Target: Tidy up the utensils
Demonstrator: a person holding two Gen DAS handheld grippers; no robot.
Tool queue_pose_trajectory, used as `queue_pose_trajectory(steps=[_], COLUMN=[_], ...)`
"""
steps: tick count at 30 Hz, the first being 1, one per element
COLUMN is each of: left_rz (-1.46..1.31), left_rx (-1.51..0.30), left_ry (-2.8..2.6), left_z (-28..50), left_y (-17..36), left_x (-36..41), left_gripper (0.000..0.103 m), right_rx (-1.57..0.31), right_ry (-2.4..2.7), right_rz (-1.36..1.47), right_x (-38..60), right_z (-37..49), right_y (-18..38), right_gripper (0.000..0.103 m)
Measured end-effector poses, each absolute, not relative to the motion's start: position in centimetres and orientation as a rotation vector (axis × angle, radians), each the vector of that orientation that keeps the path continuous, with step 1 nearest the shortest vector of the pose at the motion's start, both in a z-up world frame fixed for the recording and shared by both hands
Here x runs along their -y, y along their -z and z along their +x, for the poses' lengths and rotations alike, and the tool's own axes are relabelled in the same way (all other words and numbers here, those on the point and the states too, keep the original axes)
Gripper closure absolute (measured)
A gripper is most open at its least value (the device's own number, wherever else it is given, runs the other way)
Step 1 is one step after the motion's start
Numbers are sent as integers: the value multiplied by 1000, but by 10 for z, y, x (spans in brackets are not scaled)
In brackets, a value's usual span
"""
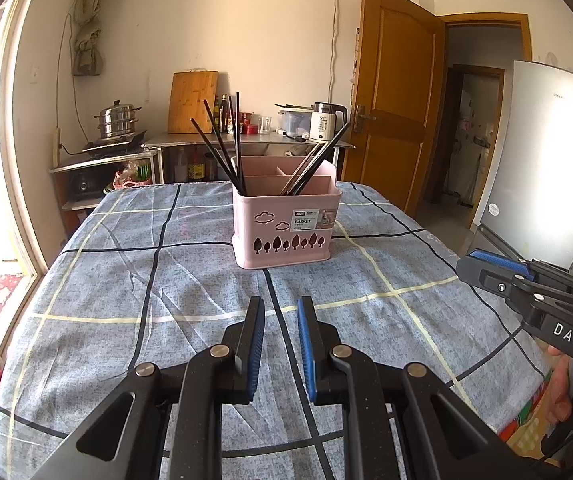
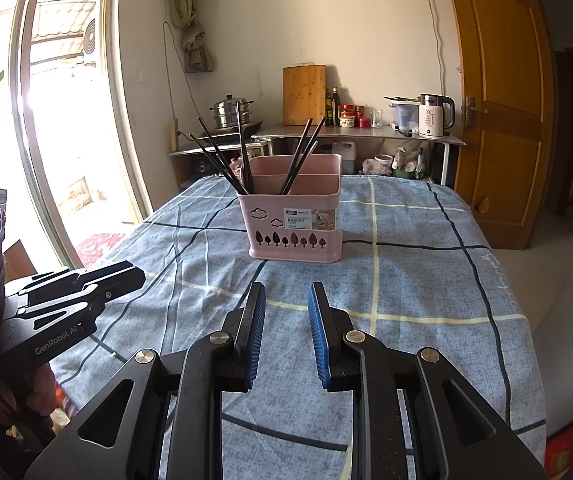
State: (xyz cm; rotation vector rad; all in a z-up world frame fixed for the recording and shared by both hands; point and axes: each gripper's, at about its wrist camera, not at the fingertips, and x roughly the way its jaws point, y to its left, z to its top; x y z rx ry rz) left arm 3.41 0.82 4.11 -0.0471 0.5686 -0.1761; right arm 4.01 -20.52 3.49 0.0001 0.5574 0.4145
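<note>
- Two grippers hover side by side over the near part of the table, both pointing at the basket.
- Left gripper (image 1: 281,308): its blue-padded fingers stand a narrow gap apart, with only tablecloth showing between them.
- Right gripper (image 2: 286,294): its fingers are parted a little wider, and again nothing sits between the pads.
- Seen from the left camera, the right gripper juts in at the right edge, held by a hand (image 1: 570,384).
- Checked blue tablecloth (image 1: 126,280) covers the table under both grippers.
- Pink basket (image 1: 286,224) stands upright near the middle of the table, well apart from both grippers, with dividers inside.
- Dark chopsticks (image 1: 222,152) lean out of its left compartment; another bunch (image 1: 318,164) leans right from the next compartment.
- Behind the table a counter holds a steamer pot (image 1: 119,120), a cutting board (image 1: 192,102) against the wall and a white kettle (image 1: 326,122).
</note>
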Motion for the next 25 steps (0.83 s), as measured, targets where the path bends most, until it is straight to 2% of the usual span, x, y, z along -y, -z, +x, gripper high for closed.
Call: queue_pose_trajectory(steps=[25], left_rz=[-26], left_rx=[-583], left_ry=[210], left_z=[30], left_y=[-36], left_x=[-1], left_gripper=[87], right_rx=[-559], right_ry=[-417], right_rz=[-4], right_x=[206], right_z=[41], right_y=[-34], right_gripper=[80])
